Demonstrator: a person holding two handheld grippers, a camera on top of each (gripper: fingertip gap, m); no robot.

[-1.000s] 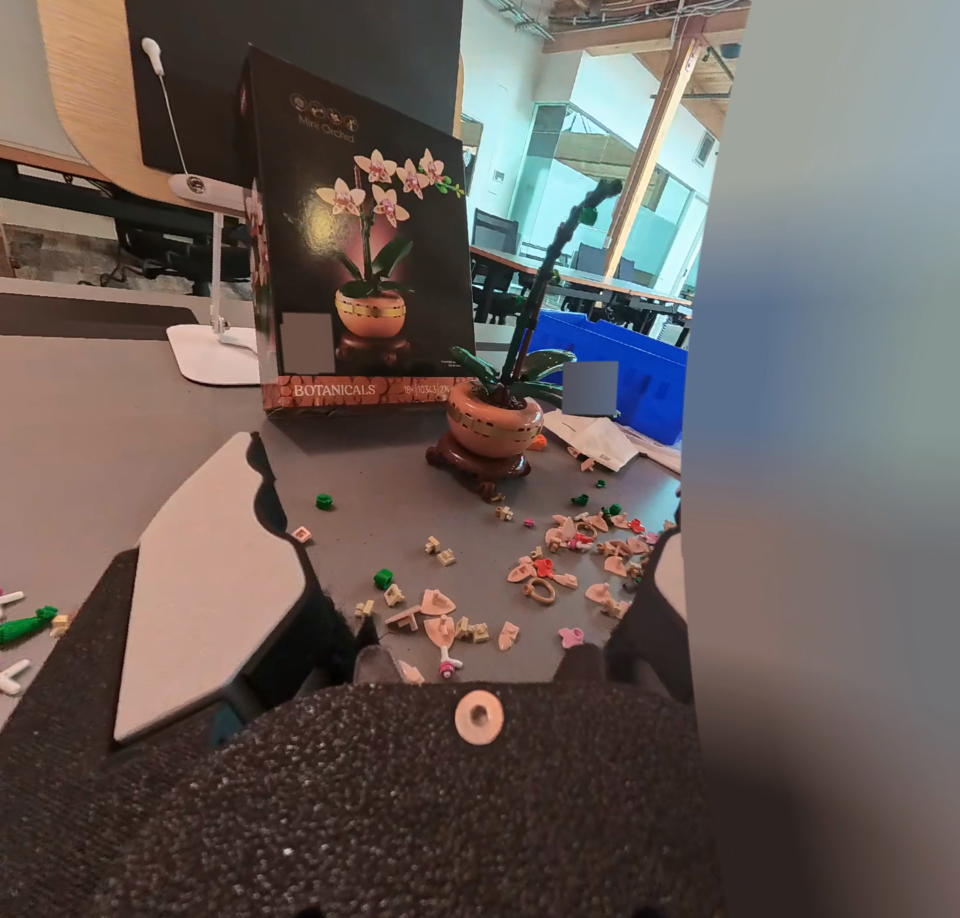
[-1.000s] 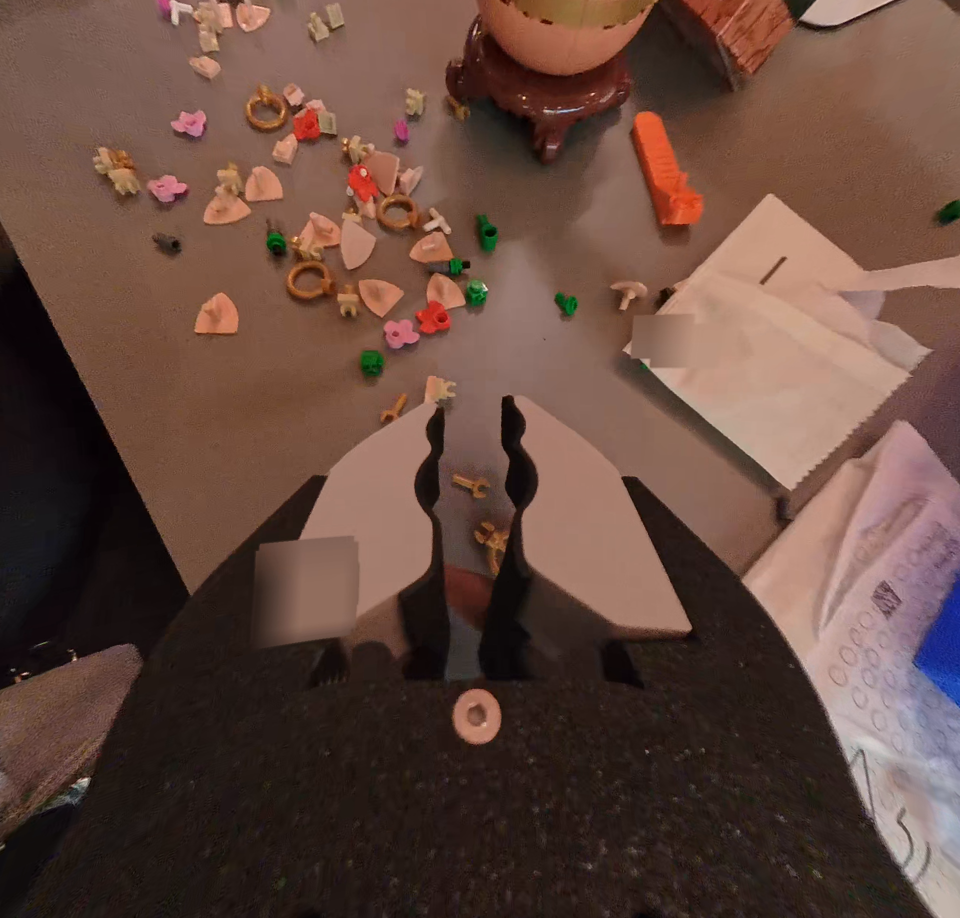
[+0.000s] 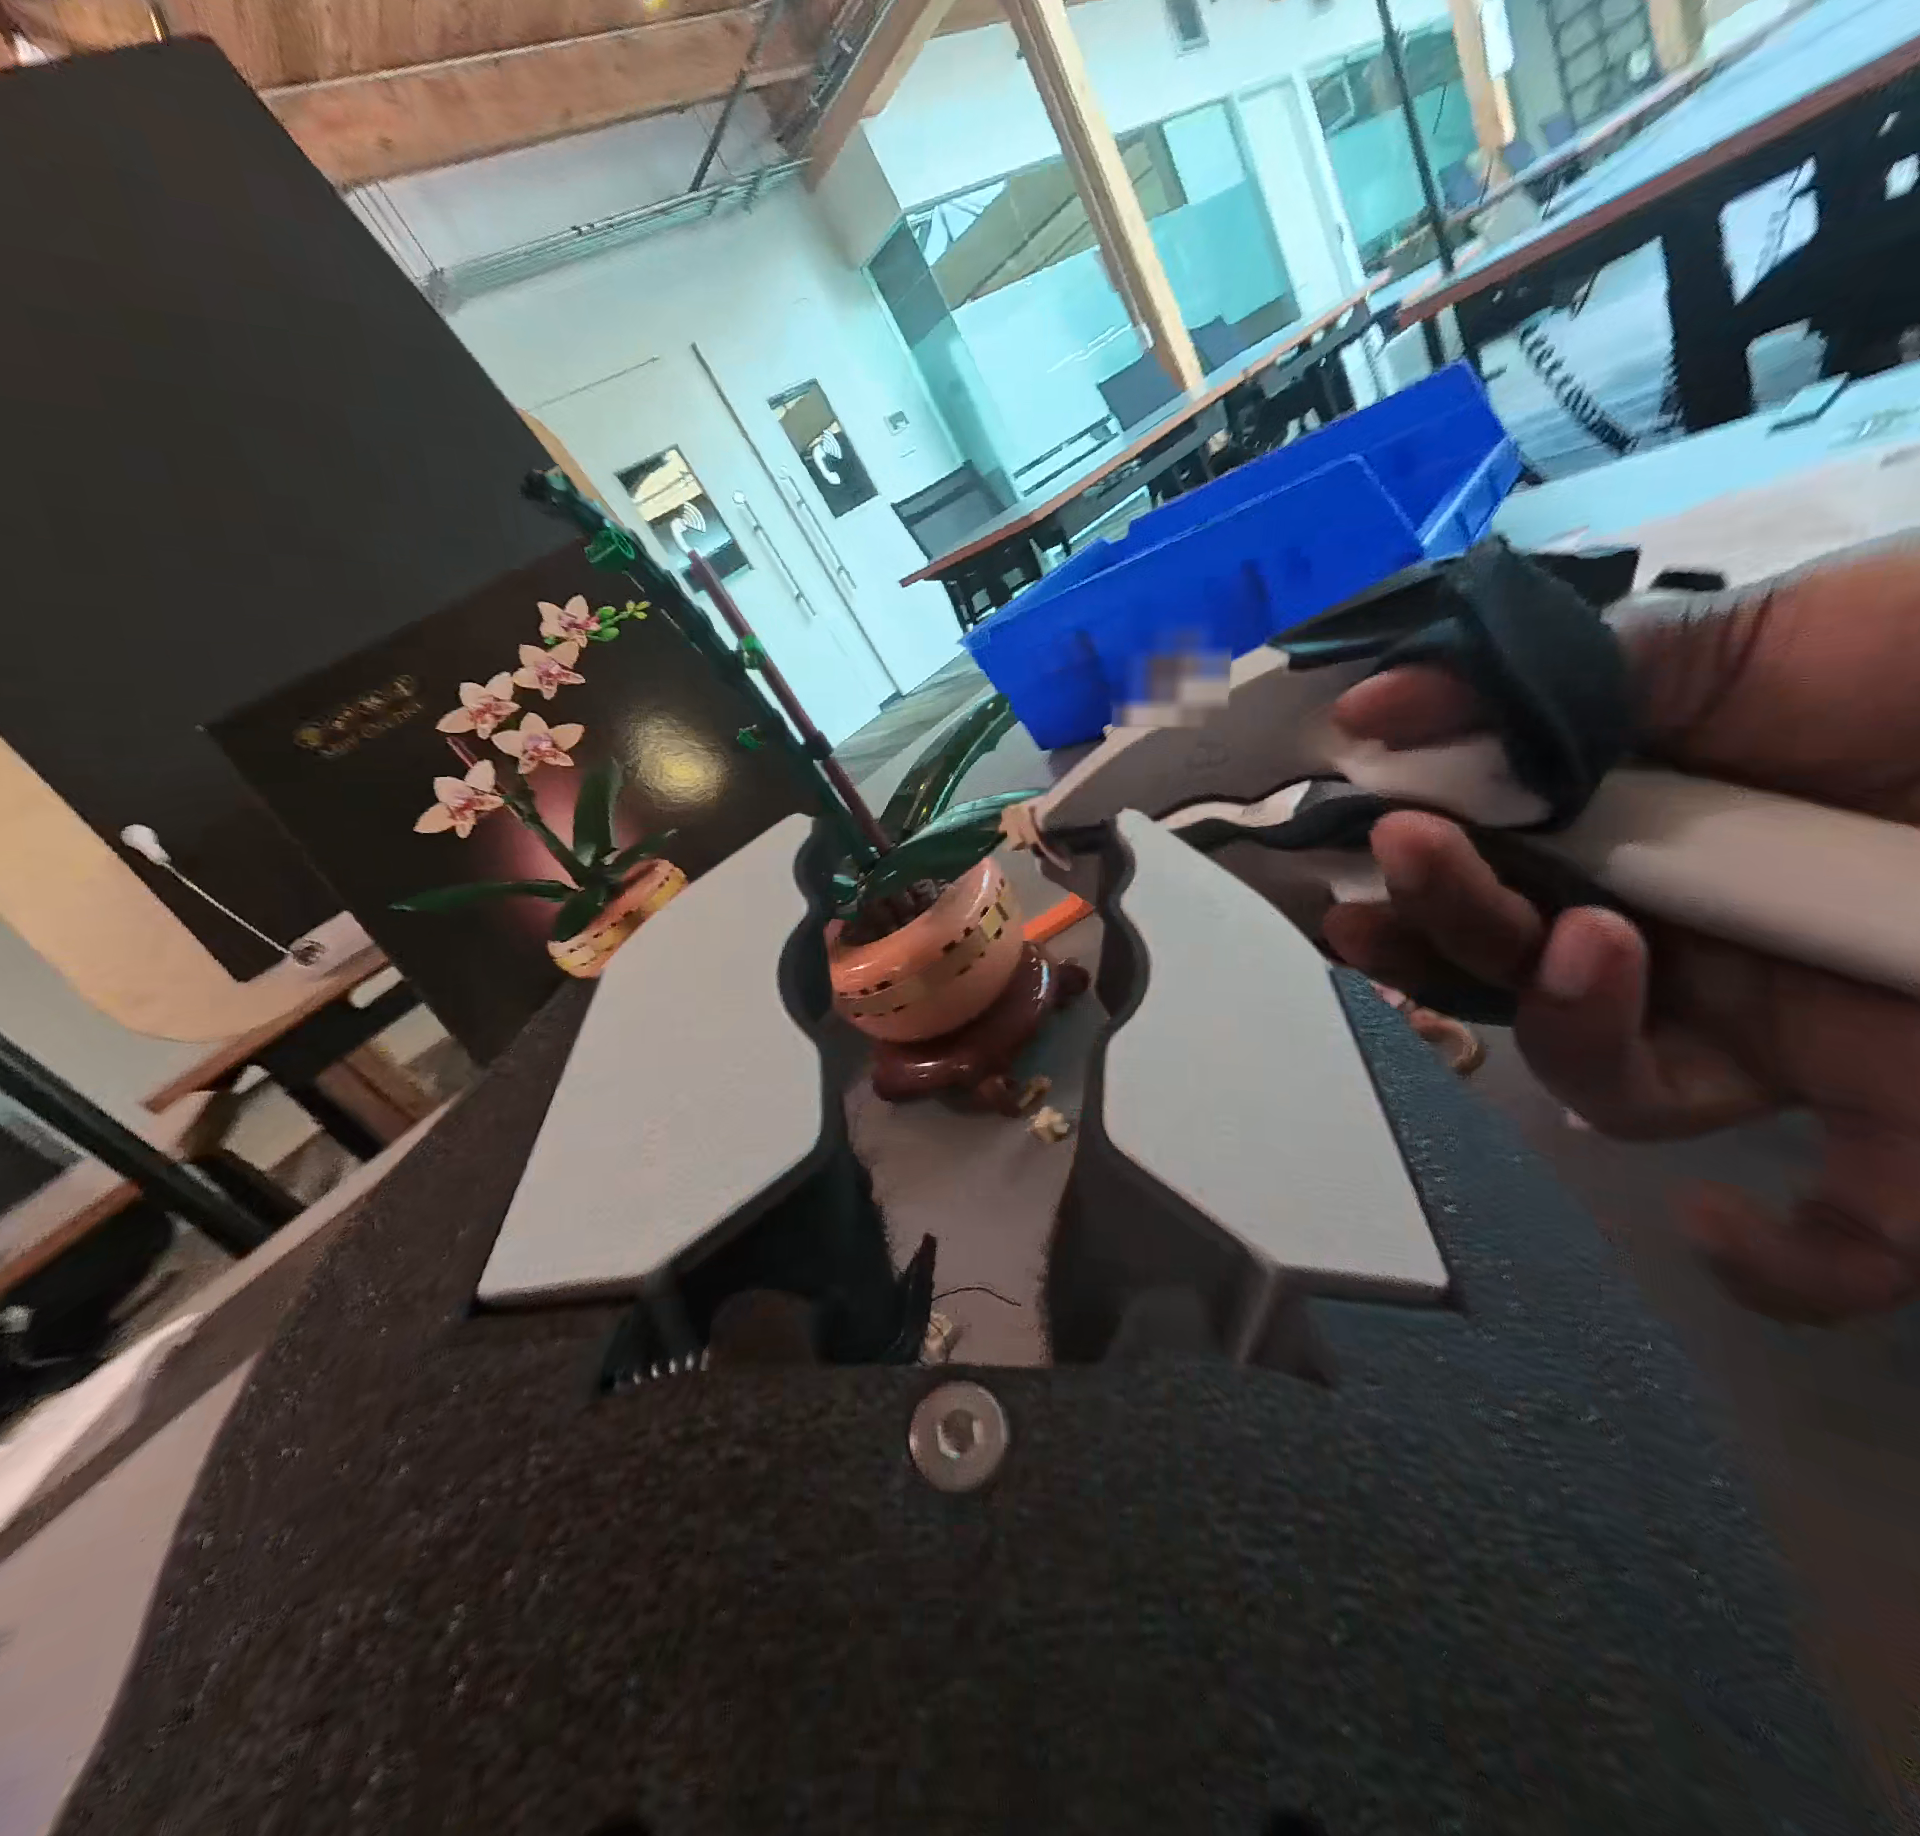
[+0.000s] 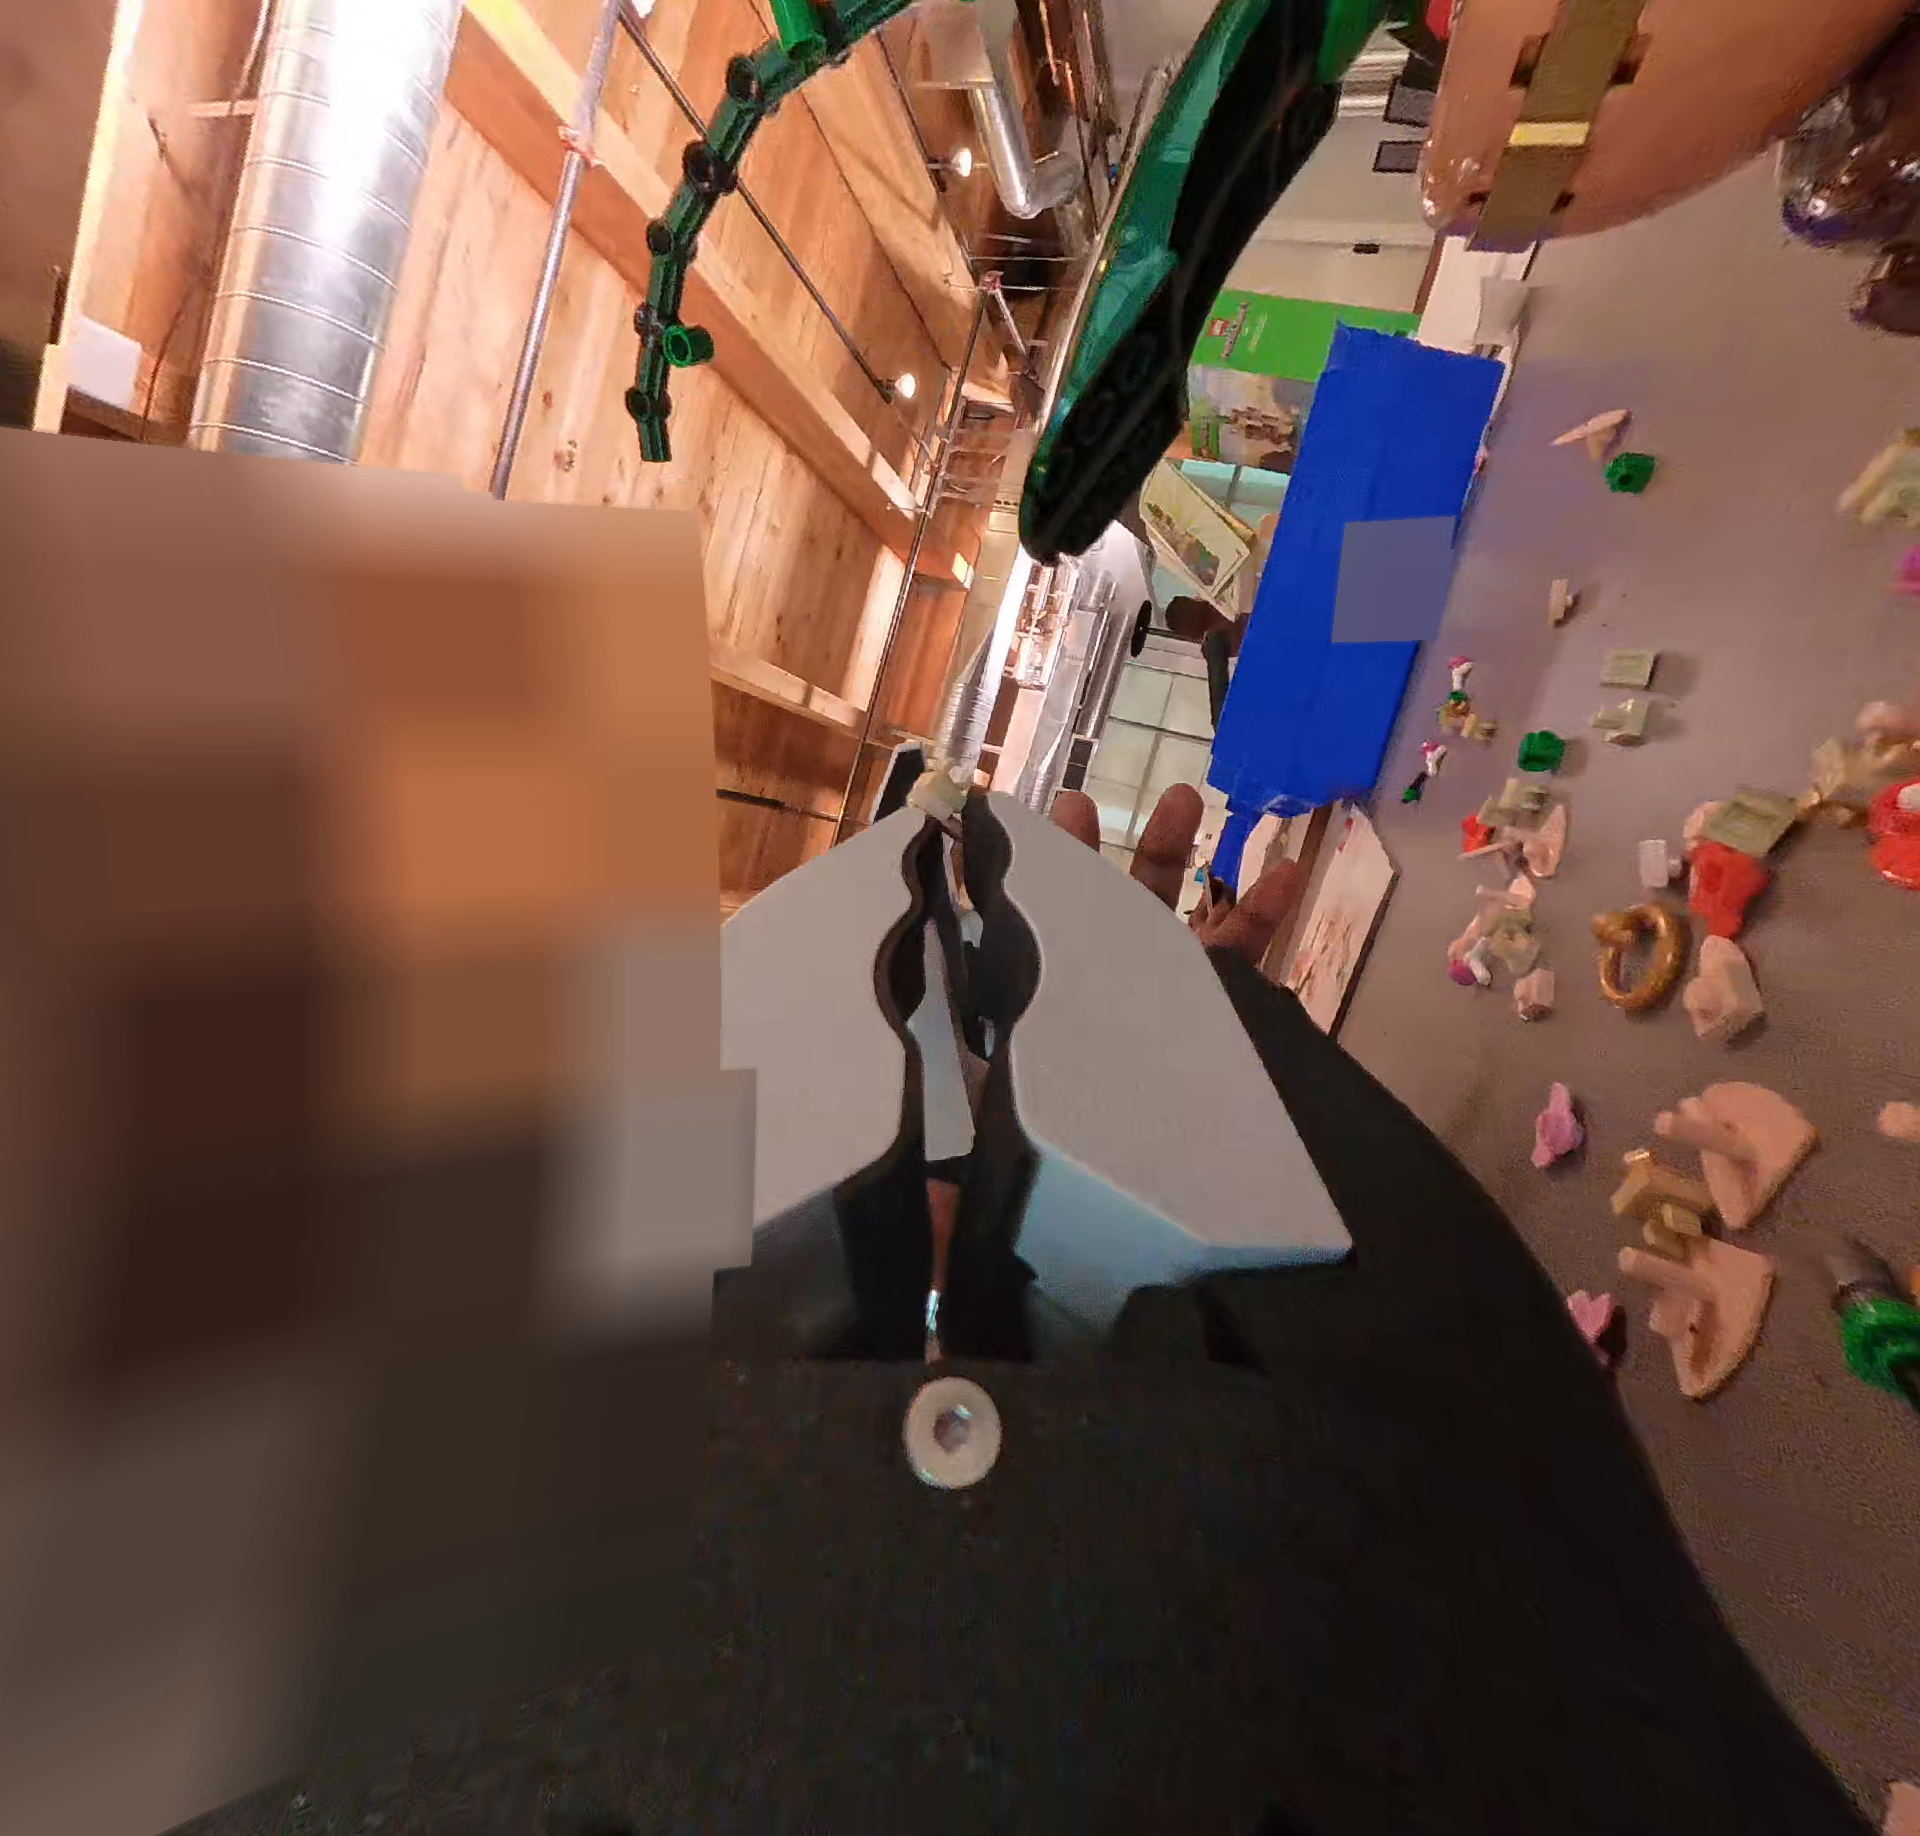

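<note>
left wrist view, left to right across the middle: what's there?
Lamp → orchid box → brick orchid pot → right gripper, pinching a small tan piece → blue bin → hand on the right gripper.

A grey table [image 3: 940, 1173] shows in the gap between the left tongs, and right there stands the brick-built plant pot [image 3: 920, 955] on its dark brown base, a couple of tan bits [image 3: 1044, 1121] at its foot. Just beyond it, off the right-hand finger, an orange piece [image 3: 1055, 922] lies flat. Behind and to the left stands the dark flower box [image 3: 499, 758]; far right, the blue bin [image 3: 1247, 581]. From the right tongs, the tabletop [image 4: 1621, 1537] runs off to the right, strewn with loose bricks: peach petals [image 4: 1730, 1147], a gold ring [image 4: 1642, 955], red pieces [image 4: 1725, 887], green studs [image 4: 1541, 750]
</note>
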